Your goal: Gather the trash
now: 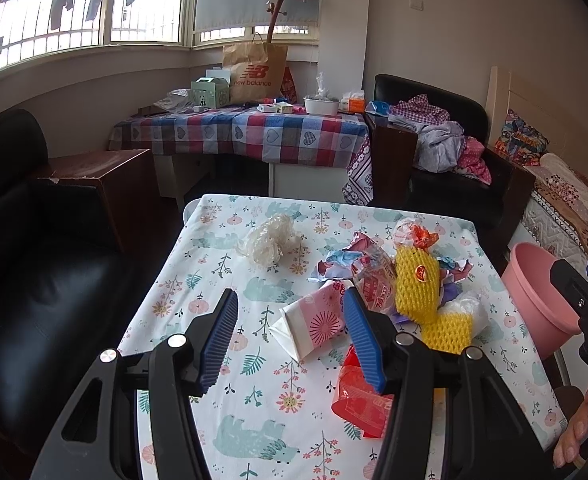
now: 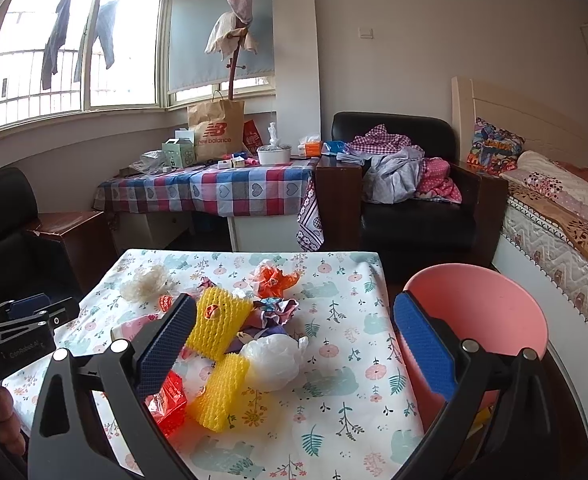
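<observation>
Both the left gripper [image 1: 290, 336] and right gripper [image 2: 294, 344] are hanging with jaws apart over light, squashy trash [image 2: 218, 322] lying mid-counter [image 2: 350, 420], easy to pinch by any crumpled fold, near the pink bin [image 2: 490, 300].

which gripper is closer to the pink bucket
Right. The right gripper hangs open beside the pink bucket, one finger overlapping its rim; the left gripper is across the table, over the pink packet.

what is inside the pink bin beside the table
The pink bin shows a bare pink inner wall. Its bottom is hidden behind the right gripper, so any trash there cannot be seen.
</observation>
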`<state>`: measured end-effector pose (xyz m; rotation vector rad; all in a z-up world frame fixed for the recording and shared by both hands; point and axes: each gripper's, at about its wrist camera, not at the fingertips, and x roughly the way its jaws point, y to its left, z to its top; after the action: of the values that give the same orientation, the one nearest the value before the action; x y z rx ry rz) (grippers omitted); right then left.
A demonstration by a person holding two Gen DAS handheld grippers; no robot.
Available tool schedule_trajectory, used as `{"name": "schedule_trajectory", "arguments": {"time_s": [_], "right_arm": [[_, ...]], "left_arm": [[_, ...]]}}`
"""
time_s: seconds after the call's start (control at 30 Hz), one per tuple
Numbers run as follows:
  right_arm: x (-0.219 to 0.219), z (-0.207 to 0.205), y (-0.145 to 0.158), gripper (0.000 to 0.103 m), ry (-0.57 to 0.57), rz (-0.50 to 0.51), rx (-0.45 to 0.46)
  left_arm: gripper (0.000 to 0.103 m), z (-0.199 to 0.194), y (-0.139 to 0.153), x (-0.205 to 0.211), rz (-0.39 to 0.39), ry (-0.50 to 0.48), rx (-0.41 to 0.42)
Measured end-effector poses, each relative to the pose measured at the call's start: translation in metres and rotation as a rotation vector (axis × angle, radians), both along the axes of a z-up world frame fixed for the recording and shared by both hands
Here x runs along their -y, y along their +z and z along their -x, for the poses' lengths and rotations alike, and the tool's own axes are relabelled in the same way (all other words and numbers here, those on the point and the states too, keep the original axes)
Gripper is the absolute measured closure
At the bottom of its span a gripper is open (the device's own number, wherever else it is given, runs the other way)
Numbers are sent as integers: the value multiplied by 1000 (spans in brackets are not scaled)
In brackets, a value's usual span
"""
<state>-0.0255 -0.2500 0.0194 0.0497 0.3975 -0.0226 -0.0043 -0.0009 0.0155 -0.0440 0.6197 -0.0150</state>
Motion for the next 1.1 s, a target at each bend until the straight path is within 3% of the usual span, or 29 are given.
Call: {"name": "schedule_trajectory", "arguments": {"time_s": [1.1], "right_arm": [[5,6,-1,3,-20,-13,5]], "left_arm": [[48,5,9,2,1,-7,20]]}}
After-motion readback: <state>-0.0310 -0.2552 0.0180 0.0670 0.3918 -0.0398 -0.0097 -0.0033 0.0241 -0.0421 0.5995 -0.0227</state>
